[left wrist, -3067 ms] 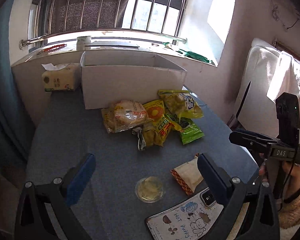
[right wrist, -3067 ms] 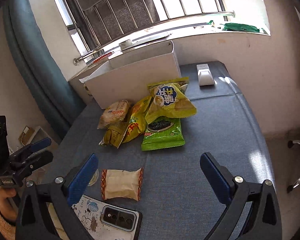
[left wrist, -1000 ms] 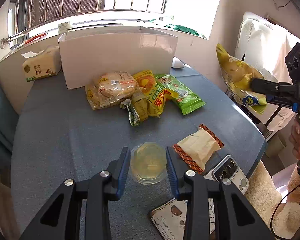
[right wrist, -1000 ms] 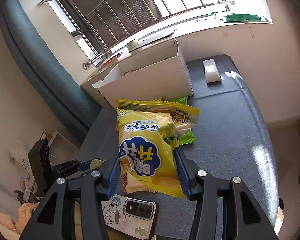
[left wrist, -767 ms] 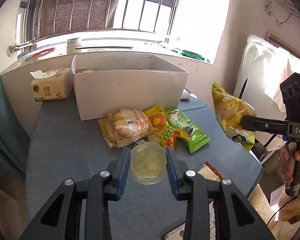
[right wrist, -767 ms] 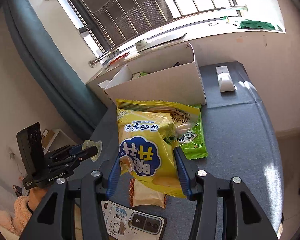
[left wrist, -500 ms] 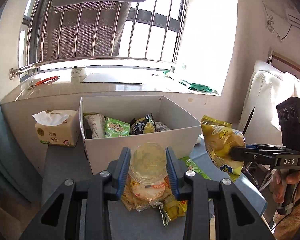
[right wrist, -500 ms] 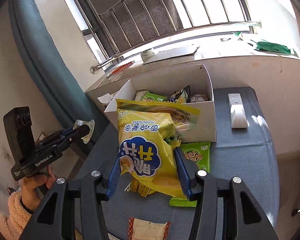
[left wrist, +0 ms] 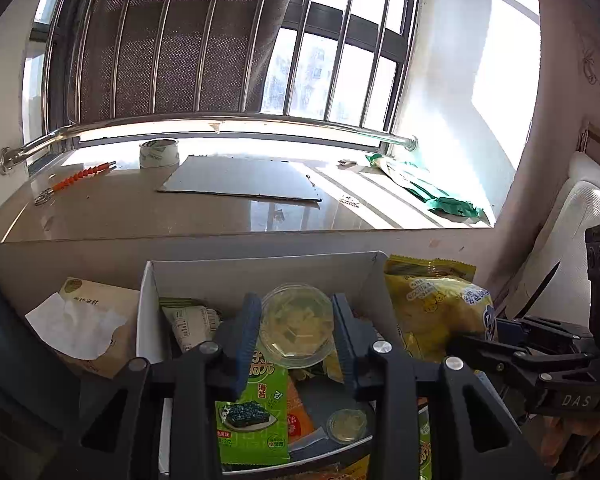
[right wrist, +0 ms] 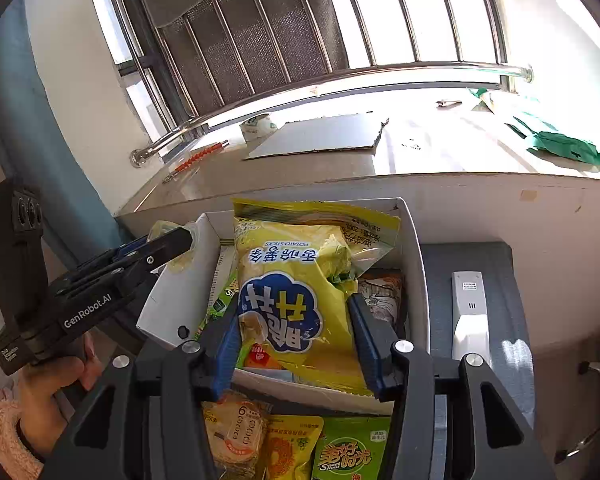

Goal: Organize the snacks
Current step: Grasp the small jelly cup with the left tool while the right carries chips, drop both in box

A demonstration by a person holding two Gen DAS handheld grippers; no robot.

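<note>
Both tools now over box (left wrist: 256,276) beside windowsill (left wrist: 140,208).

The right tool (right wrist: 294,344) grips a yellow chip bag (right wrist: 296,280) over the white box (right wrist: 414,264); the left tool (right wrist: 176,242), opening, carries a jelly cup (right wrist: 168,228) at the box's left wall.
</note>
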